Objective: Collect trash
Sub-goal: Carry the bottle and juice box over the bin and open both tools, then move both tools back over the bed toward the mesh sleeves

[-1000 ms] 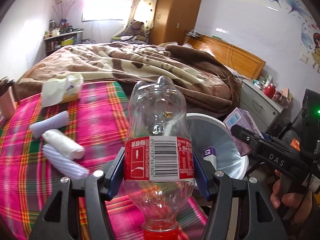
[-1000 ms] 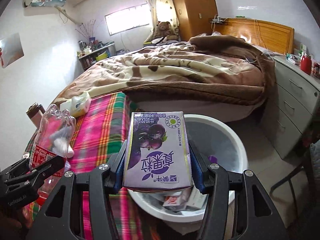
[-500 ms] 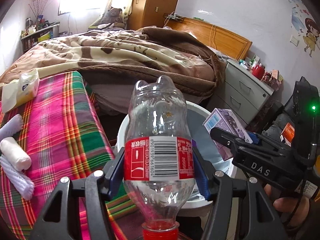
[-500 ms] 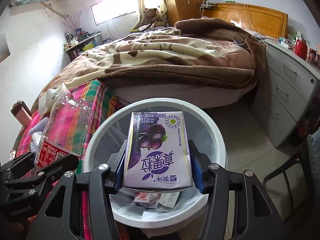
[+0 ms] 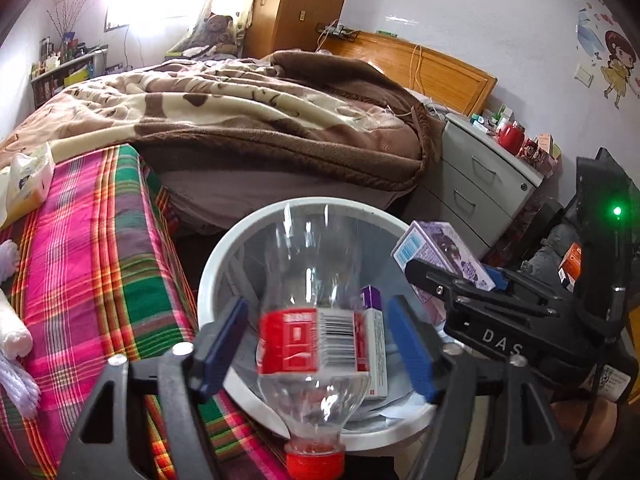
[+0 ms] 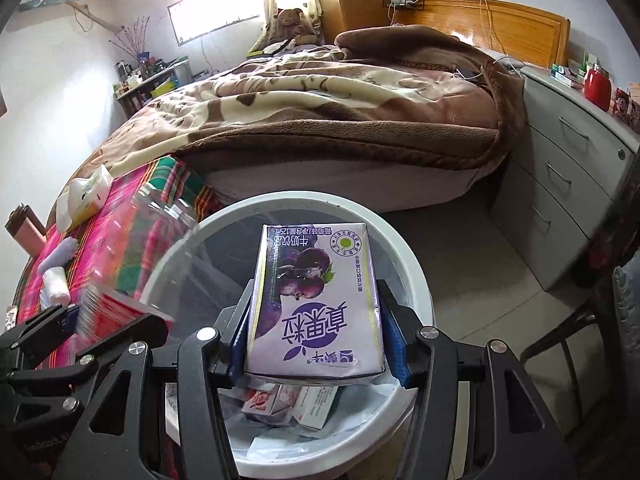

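We have the bin point(image 6: 416, 280) right under both grippers, its white rim beside the tabletop with the plaid cloth point(image 5: 100, 248), and boxes already lying at its bottom. That makes this the drop step, and doing it well is mostly a matter of staying over the opening.

The left gripper point(image 5: 316, 344) is spread wide: its blue pads stand apart from the bottle point(image 5: 312, 312) on both sides, so we judge the bottle released and on its way down, cap first and blurred. Its neck sits near the bin's near rim in the left wrist view, so a bounce off the edge onto the cloth is the risk. We should hold the gripper where it is until the bottle is inside, then lift straight up.

The right gripper point(image 6: 316, 336) is clenched on the purple carton point(image 6: 316, 300), which hangs above the middle of the bin. Here we would open the pads fully in one go, so that the flat sides do not stick to one pad and swing the carton outward. The two grippers sit close beside each other, so we should keep them from knocking together.
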`<state>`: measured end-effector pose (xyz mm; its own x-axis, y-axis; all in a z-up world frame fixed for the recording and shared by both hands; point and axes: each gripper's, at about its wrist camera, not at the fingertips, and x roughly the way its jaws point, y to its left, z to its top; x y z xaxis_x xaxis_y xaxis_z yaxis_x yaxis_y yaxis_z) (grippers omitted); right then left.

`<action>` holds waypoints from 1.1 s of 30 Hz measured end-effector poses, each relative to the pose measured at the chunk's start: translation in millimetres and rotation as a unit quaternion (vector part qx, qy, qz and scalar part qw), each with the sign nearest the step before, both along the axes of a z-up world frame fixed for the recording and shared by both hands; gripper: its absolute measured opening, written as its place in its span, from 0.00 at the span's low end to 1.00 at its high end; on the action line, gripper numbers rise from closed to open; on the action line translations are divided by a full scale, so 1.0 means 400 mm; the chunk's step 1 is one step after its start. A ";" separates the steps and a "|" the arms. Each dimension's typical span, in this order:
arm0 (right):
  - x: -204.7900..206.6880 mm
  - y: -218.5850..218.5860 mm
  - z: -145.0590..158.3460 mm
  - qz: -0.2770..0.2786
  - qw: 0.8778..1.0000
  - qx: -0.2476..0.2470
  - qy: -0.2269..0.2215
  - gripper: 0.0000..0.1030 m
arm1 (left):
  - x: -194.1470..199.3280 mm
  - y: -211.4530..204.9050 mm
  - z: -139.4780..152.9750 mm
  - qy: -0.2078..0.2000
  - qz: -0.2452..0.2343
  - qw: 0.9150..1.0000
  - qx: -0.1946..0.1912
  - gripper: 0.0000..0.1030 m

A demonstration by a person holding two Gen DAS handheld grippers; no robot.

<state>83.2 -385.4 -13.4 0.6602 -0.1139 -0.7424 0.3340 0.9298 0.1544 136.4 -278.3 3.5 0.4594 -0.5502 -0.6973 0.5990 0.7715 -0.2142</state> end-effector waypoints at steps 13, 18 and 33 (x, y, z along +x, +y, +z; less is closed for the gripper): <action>-0.014 0.007 0.018 -0.007 1.000 0.006 -0.018 0.60 | -0.005 0.097 0.028 -0.005 0.029 0.999 -0.015 0.80; -0.016 0.042 0.034 0.004 0.999 0.009 -0.032 0.60 | -0.016 0.164 0.045 -0.015 0.050 0.998 -0.020 0.80; 0.002 0.218 0.065 0.092 0.993 0.011 -0.073 0.60 | -0.042 0.425 0.066 -0.059 0.140 0.988 0.003 0.80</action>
